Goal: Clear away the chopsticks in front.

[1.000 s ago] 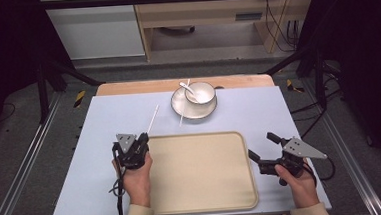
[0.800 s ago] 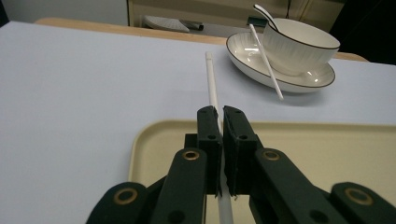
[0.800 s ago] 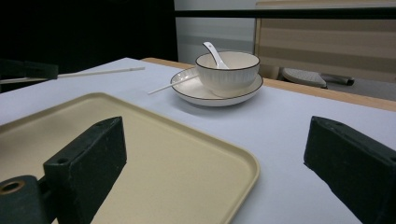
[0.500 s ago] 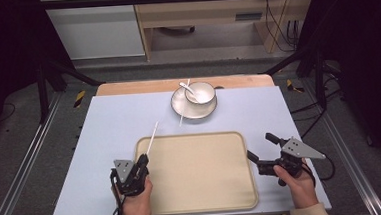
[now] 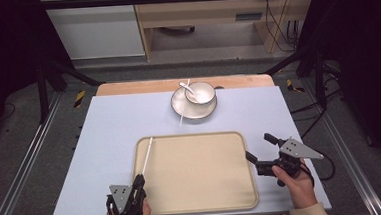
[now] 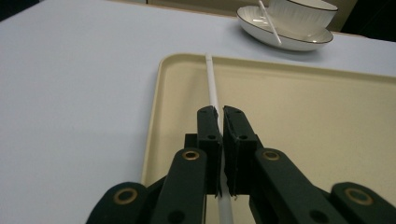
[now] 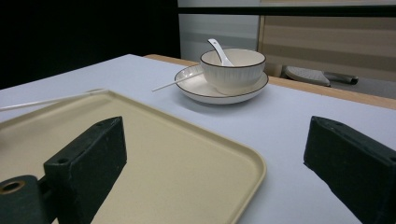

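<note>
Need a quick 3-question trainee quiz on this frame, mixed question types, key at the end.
1. True or false: the left gripper is shut on the white chopstick.
2. What sits in the bowl? A) spoon B) fork C) nothing
3. Fill in: the right gripper, jaws apart, sits at the right edge of the ____.

Key: 1 true. 2 A, the spoon. 3 tray.

My left gripper (image 5: pixel 139 183) is clamped on a thin white chopstick (image 5: pixel 147 155) (a plain, straight stick). It slants over the left edge of the beige tray (image 5: pixel 204 199), far tip reaching the tray's far-left rim.
</note>
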`<state>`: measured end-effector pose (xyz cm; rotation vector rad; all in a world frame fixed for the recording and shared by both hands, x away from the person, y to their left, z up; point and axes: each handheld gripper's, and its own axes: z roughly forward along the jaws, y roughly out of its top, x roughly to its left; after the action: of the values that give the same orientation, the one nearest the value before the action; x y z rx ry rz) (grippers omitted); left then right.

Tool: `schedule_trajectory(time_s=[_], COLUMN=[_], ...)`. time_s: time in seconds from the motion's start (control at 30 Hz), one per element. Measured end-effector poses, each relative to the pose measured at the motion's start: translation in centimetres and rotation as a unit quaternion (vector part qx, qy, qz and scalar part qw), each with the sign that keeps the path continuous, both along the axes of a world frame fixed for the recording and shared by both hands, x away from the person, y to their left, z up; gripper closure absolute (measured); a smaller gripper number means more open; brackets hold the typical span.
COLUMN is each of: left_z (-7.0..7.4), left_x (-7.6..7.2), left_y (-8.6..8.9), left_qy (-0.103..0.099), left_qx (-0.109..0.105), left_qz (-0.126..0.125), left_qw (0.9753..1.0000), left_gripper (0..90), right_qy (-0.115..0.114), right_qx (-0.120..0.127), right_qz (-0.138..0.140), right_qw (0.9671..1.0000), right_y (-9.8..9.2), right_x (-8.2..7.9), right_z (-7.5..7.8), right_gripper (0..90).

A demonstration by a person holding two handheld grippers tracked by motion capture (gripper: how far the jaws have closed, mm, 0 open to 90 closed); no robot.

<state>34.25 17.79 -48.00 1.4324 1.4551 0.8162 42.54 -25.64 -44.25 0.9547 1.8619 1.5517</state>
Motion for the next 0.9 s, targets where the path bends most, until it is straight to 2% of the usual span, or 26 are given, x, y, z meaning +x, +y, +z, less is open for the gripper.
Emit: schedule_trajectory(time_s=[0.17,0.27,0.47,0.67,0.8,0.9], left_z=[-0.5,-0.9,-1.3,-1.6,-1.5,-0.7], left_x=[-0.3,-0.1,0.3,0.4,0.5,0.5], left_y=[0.3,0.5,0.6,0.5,0.6,0.5], left_qy=[0.004,0.015,0.037,0.048,0.045,0.035], left_qx=[0.007,0.004,0.009,0.009,0.009,0.011], left_qz=[0.016,0.022,0.025,0.026,0.034,0.029], left_qw=[0.9998,0.9996,0.999,0.9984,0.9984,0.9989], left_gripper=[85.6,85.5,85.3,84.6,73.6,68.0], right_qy=[0.001,0.003,0.003,0.003,0.004,0.005], right_qx=[-0.002,0.001,0.001,0.001,0.002,0.002], right_qz=[0.001,0.002,0.002,0.002,0.002,0.002], right_qw=[1.0,1.0,1.0,1.0,1.0,1.0], right_y=[0.1,0.2,0.2,0.2,0.2,0.2], right_x=[0.0,0.1,0.1,0.1,0.0,0.0], right_z=[-0.1,-0.1,-0.1,-0.1,-0.1,-0.1], right_gripper=[6.1,6.1,6.1,6.1,6.1,6.1])
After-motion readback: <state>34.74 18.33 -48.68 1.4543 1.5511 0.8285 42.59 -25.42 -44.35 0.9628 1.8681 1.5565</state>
